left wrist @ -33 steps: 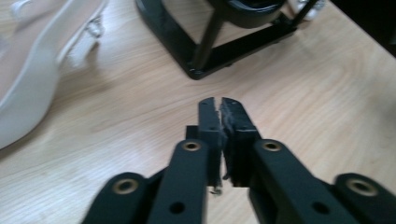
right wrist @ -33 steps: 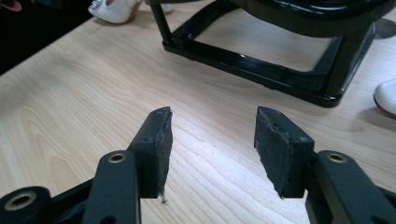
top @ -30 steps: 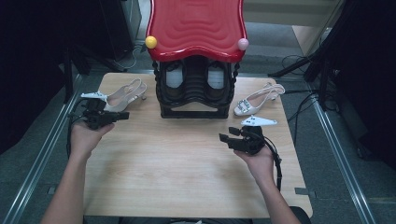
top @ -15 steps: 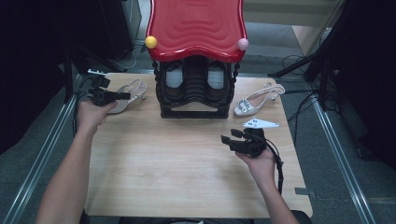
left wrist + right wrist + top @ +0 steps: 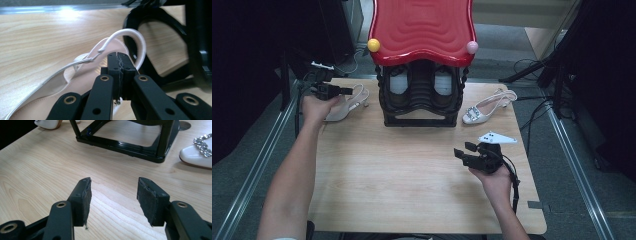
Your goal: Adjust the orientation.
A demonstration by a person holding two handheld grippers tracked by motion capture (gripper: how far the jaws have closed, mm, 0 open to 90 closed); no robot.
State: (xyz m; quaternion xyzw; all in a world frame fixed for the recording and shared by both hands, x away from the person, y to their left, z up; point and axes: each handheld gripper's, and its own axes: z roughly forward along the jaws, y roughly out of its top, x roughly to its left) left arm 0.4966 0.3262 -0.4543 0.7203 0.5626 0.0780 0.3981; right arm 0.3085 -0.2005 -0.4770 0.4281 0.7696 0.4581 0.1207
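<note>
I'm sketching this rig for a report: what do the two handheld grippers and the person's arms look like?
Both the left gripper and right gripper are black, with linkage arms joined by brass-coloured rivets and two flat jaws faced in dark, worn padding. Each carries a light grey three-cornered plate on top and trails a black cable. The forearms are bare, no sleeves in sight.

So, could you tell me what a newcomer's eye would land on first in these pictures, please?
Most likely the glossy red wavy top of the black shoe rack at the back middle of the wooden table, with a yellow ball and a pink ball at its front corners. A pale heeled shoe lies on each side of it: the left shoe by the shut left gripper, the jewelled right shoe beyond the open right gripper.
</note>
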